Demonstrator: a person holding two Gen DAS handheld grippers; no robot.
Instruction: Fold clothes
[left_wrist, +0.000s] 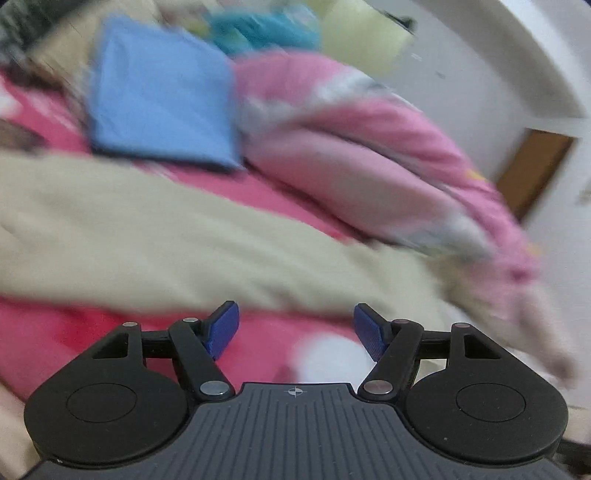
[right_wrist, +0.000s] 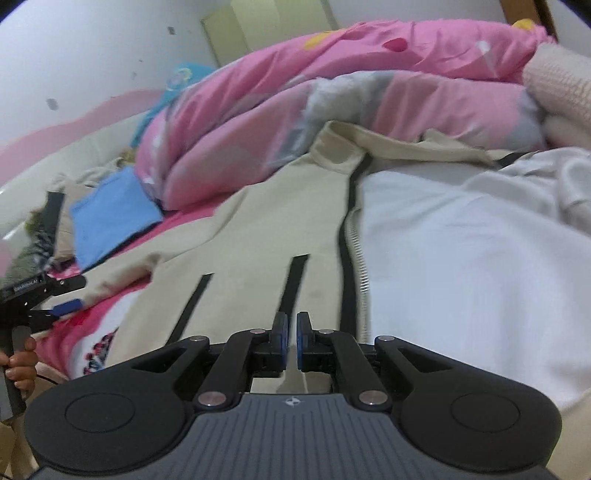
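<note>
the left gripper (left_wrist: 295, 328) hangs over the bed with its blue pads (left_wrist: 223, 328) spread wide and nothing between them; below it lies bright pink bedsheet (left_wrist: 55, 332), and just ahead a beige garment (left_wrist: 166, 236) stretches across the picture, blurred by motion. only the right wrist view gives that garment its detail: a beige jacket (right_wrist: 258, 229) lying open, with a white lining (right_wrist: 443, 240), a zip (right_wrist: 364, 280) running along the edge of the lining, and two dark stripes (right_wrist: 293, 284) on the beige panel. the right gripper (right_wrist: 292, 341) sits low over that panel, its pads nearly pressed together with only a thin slit between them; no cloth shows in the slit, and whether the tips touch the fabric below cannot be told. the right view also catches the left gripper (right_wrist: 68, 299) from the side at the far left edge, open above the sheet beside the jacket's sleeve, with the person's hand (right_wrist: 20, 363) around its handle. both views show a folded blue cloth (left_wrist: 159, 96) lying further up the bed next to a bunched pink quilt (left_wrist: 369, 155). the left view alone shows a brown door (left_wrist: 535, 170) in a white wall beyond the quilt; the right view alone shows a knitted cream piece (right_wrist: 561, 85) at the upper right.
</note>
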